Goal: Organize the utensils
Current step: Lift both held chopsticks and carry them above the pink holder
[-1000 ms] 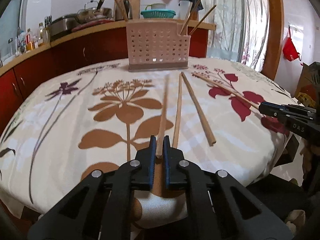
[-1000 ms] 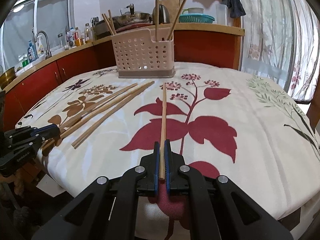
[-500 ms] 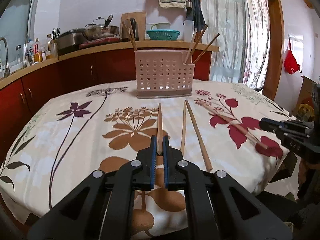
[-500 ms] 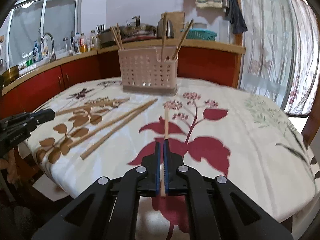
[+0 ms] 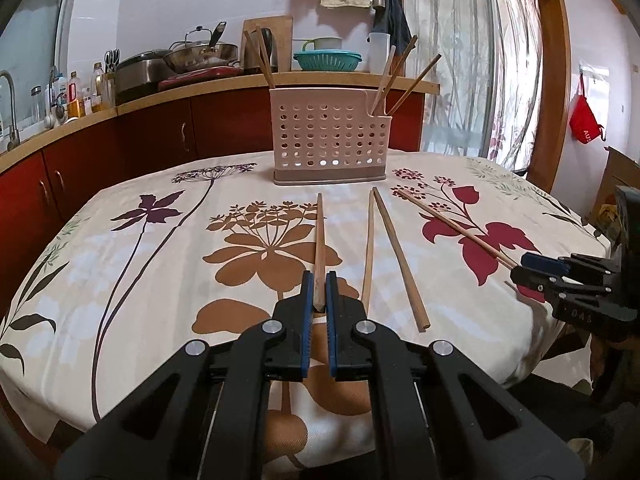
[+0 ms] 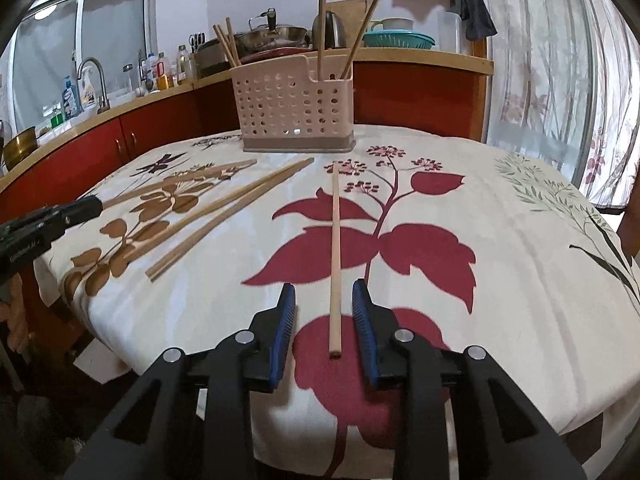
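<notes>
My left gripper [image 5: 319, 287] is shut on the near end of a wooden chopstick [image 5: 319, 240] that points toward the pink perforated utensil holder [image 5: 330, 142] at the table's far side. Two more chopsticks [image 5: 384, 248] lie to its right. My right gripper [image 6: 324, 300] is open; a chopstick [image 6: 335, 256] lies on the cloth between its fingers, untouched. The holder [image 6: 294, 110] has several chopsticks standing in it. The right gripper also shows in the left wrist view [image 5: 560, 280], and the left gripper in the right wrist view [image 6: 52, 220].
The round table [image 6: 520, 220] carries a floral cloth. A red cabinet counter [image 5: 100, 140] with pots, bottles and a sink runs behind. Curtained windows [image 6: 560, 80] are at the right. The table's front edge lies just under both grippers.
My right gripper has opened and let go of its chopstick, which now lies on the cloth. My left gripper has lifted and kept its grip on its chopstick.
</notes>
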The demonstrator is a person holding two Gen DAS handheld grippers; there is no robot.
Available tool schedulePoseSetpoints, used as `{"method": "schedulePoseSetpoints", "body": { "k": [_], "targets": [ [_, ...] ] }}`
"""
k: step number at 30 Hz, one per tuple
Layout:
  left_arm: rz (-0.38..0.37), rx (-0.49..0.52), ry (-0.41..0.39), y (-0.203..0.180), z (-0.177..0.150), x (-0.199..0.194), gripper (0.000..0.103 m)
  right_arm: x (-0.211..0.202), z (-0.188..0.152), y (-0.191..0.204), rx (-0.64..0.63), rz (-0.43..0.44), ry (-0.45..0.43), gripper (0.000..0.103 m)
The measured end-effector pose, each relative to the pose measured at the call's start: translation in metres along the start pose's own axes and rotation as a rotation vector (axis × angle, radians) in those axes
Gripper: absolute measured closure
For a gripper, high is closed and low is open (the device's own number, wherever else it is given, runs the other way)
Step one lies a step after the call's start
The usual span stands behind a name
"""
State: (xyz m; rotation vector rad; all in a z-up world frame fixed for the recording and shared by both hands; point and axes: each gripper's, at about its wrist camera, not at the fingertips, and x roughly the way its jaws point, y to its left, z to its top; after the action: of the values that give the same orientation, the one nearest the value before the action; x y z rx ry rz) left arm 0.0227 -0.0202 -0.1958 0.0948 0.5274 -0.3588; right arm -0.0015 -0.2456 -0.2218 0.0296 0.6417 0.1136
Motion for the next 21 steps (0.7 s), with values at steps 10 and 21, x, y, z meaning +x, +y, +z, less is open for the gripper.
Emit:
{"method": "schedulePoseSetpoints", "body": {
  "k": [10, 21],
  "targets": [
    [0.003, -0.004, -0.003, 0.001, -0.002, 0.000, 0.096, -0.001, -0.004, -0.004, 0.018, 0.010, 0.017, 0.097],
    [0.043, -0.023, -0.095, 0.008, 0.022, -0.025, 0.096, -0.041, 0.033, 0.001, -0.015, -0.020, -0.140, 0.097]
  ]
}}
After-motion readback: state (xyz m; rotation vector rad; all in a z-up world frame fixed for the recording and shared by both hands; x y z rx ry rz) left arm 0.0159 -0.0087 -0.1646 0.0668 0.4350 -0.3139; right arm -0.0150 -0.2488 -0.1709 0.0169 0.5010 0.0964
